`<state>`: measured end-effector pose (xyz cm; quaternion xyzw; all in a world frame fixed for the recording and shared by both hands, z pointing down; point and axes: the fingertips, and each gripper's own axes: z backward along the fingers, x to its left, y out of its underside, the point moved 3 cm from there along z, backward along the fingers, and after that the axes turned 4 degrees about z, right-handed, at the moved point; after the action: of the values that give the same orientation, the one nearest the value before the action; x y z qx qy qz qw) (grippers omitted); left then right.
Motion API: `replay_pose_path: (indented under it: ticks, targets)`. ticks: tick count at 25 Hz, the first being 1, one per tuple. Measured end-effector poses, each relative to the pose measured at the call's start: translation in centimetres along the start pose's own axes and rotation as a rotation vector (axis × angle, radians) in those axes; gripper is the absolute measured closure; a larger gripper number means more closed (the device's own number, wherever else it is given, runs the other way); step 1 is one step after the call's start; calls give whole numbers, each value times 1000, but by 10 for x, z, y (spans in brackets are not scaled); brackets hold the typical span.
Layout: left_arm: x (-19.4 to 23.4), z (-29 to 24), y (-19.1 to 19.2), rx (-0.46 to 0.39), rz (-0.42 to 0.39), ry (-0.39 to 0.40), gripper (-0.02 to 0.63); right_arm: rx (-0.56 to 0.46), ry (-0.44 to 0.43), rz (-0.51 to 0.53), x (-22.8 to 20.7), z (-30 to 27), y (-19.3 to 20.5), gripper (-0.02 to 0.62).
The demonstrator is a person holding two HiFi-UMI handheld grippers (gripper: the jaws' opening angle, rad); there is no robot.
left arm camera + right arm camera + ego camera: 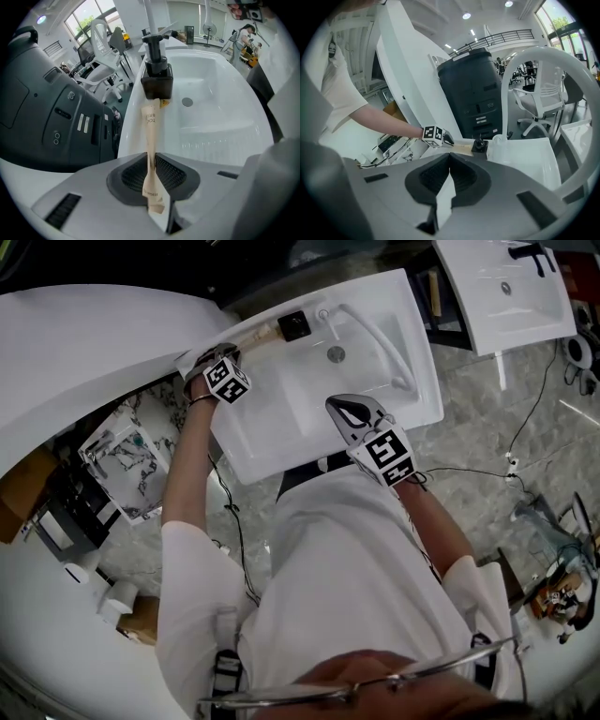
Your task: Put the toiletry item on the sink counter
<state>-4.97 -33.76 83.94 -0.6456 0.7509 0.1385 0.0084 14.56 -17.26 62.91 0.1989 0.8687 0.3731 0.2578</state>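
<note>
The left hand-held gripper (pixel 223 354) is at the 10 o'clock corner of the white table (pixel 253 454) that holds the sink basin (pixel 281 418). Its jaws are clamped on the near end of a tan paper-wrapped toothbrush packet (pixel 152 136). The packet stretches toward 3 o'clock in the head view, along the table's back ledge. Its far end reaches the base of a black soap dispenser (pixel 157 79), which stands at 10 o'clock from the drain (pixel 336 354). Whether the packet rests on the ledge cannot be told. A white curved faucet (pixel 380 338) is at 2 o'clock from the drain. The right hand-held gripper (pixel 336 407) hangs over the basin at 6 o'clock from the drain, its jaws pressed together with nothing between them. A black copier (pixel 47 108) stands at 9 o'clock in the left gripper view
</note>
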Motion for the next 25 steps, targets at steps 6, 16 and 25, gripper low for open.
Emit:
replay_pose_path:
  ticks: [6, 16, 25]
  targets:
    - [-1, -1, 2, 15, 88, 32, 459, 8, -21, -2, 2, 0, 5, 589]
    - [-5, 15, 1, -18, 167, -5, 454, 11, -57, 32, 1, 3, 2, 589]
    - [-12, 57, -2, -94, 258, -47, 454, -7, -81, 64, 8, 6, -10, 589]
